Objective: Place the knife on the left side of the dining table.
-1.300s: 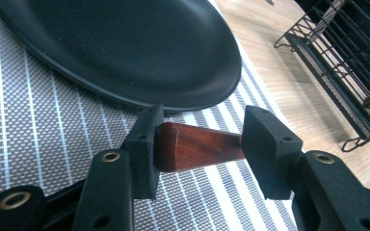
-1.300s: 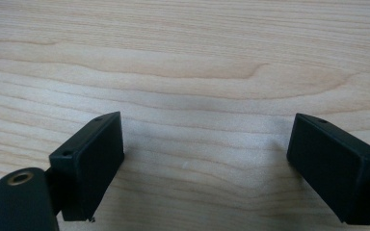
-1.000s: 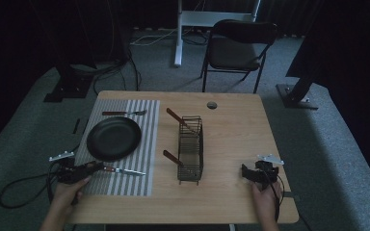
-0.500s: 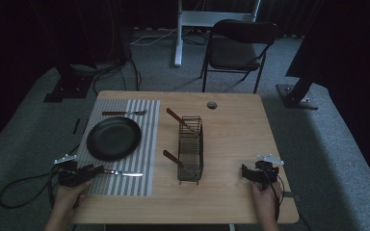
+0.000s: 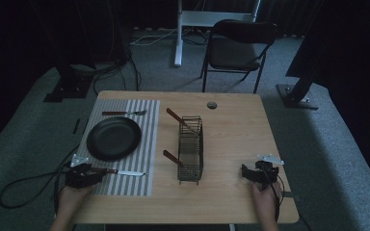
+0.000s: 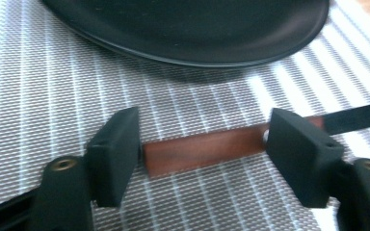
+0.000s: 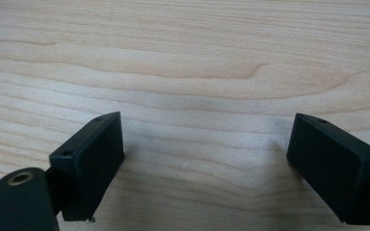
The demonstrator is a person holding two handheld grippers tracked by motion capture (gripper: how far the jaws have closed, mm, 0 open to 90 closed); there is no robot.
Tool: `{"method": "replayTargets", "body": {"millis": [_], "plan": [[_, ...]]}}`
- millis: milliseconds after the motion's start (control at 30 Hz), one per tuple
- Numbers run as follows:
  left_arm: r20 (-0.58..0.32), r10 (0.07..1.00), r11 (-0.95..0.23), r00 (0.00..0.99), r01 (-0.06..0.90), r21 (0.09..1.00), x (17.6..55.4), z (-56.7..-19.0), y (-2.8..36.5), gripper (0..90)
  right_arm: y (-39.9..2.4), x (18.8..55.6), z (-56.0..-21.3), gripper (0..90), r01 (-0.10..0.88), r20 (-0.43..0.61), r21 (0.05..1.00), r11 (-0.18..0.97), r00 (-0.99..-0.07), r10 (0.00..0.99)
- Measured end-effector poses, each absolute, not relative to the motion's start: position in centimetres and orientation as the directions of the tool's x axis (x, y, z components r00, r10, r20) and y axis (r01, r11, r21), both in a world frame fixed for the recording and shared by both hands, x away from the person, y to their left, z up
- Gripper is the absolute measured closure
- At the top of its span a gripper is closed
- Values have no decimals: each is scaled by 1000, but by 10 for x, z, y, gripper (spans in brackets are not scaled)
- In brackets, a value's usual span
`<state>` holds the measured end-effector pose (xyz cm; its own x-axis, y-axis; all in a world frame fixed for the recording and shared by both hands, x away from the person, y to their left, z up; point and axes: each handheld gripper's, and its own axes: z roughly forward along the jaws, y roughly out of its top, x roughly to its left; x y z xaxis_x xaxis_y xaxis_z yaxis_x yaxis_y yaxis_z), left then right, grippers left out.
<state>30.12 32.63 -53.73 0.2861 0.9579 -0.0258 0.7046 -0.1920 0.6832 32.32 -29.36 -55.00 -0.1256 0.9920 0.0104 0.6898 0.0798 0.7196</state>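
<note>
In the high view the left gripper [image 5: 92,174] sits at the near left corner of the striped placemat [image 5: 149,144], and the knife [image 5: 120,172] lies flat on the mat's near edge, just near of the black plate [image 5: 113,138], its blade pointing right toward the wire rack [image 5: 190,149]. The left jaws have just been opening with the knife handle between them. The right gripper [image 5: 248,173] rests on the bare table [image 5: 231,202] at the near right, well apart from everything. A fork [image 5: 124,113] lies on the mat's far edge, and two brown-handled utensils stick out of the rack (what they are is too small and dark to tell).

In the left gripper view the jaws stand apart on either side of the brown handle [image 6: 202,149], which lies lengthwise between them on the mat. The left pad seems clear of the handle's end; the right pad [image 6: 301,161] covers the spot where handle meets blade, so contact there cannot be told. If the hand pulls away while that pad still catches, my guess is the knife could be dragged crooked or nudged against the plate rim [image 6: 197,55]. The blade is cut off at the right edge.

In the right gripper view the jaws are wide open over plain wood with nothing between them.
</note>
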Motion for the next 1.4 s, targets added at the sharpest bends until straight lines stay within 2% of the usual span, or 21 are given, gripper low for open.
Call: {"method": "replayTargets", "body": {"millis": [100, 167, 333, 467, 733, 1000, 1400], "plan": [[-18, 954, -207, 300, 698, 686, 301, -538, 325, 287, -294, 323, -550, 118, 690, 10, 720, 79, -125, 992], [-74, 952, -160, 297, 688, 708, 300, -538, 328, 287, -294, 323, -550, 118, 690, 10, 720, 80, -125, 992], [-77, 949, -164, 306, 687, 708, 296, -535, 329, 287, -294, 323, -550, 118, 690, 10, 720, 80, -125, 992], [-122, 937, -145, 328, 681, 718, 287, -532, 323, 287, -294, 323, -550, 119, 690, 10, 719, 80, -126, 992], [-146, 876, -216, 459, 645, 734, 271, -530, 282, 287, -294, 323, -550, 119, 690, 11, 720, 80, -125, 992], [-128, 870, -258, 476, 661, 704, 278, -536, 261, 287, -294, 323, -550, 118, 690, 11, 720, 79, -125, 992], [-138, 868, -253, 477, 664, 703, 283, -539, 252, 287, -294, 323, -550, 119, 690, 10, 720, 80, -125, 992]]}}
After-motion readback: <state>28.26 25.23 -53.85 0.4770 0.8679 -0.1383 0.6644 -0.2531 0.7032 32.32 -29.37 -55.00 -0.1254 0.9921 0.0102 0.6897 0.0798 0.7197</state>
